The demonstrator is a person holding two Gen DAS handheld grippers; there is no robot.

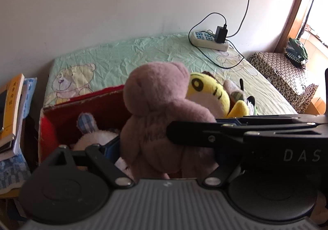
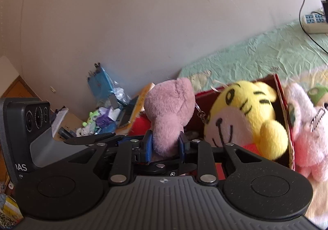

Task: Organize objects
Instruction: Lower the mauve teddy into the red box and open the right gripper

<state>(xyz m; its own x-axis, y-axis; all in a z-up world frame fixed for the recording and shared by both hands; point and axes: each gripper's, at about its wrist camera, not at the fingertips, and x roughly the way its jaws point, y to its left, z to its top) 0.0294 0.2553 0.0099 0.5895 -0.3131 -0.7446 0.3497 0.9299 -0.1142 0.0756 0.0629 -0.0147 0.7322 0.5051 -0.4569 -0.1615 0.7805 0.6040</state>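
A mauve-pink teddy bear (image 1: 157, 115) is held upright over a red cardboard box (image 1: 67, 115) on the bed. My right gripper (image 2: 165, 144) is shut on the bear (image 2: 170, 115), its blue pads pressing the bear's body from both sides. My left gripper (image 1: 164, 148) is wide open around the bear's lower body, and the right gripper's black finger crosses in front of it. A yellow tiger plush (image 1: 209, 94) sits in the box's right half, also seen in the right wrist view (image 2: 244, 119). A white plush with a checked ear (image 1: 90, 129) lies in the box.
A pink plush (image 2: 307, 133) lies outside the box's right wall. A power strip with charger and cables (image 1: 211, 40) lies on the green bed sheet (image 1: 143, 53). Books (image 1: 11, 107) are stacked left of the box. A patterned stool (image 1: 285, 74) stands right of the bed.
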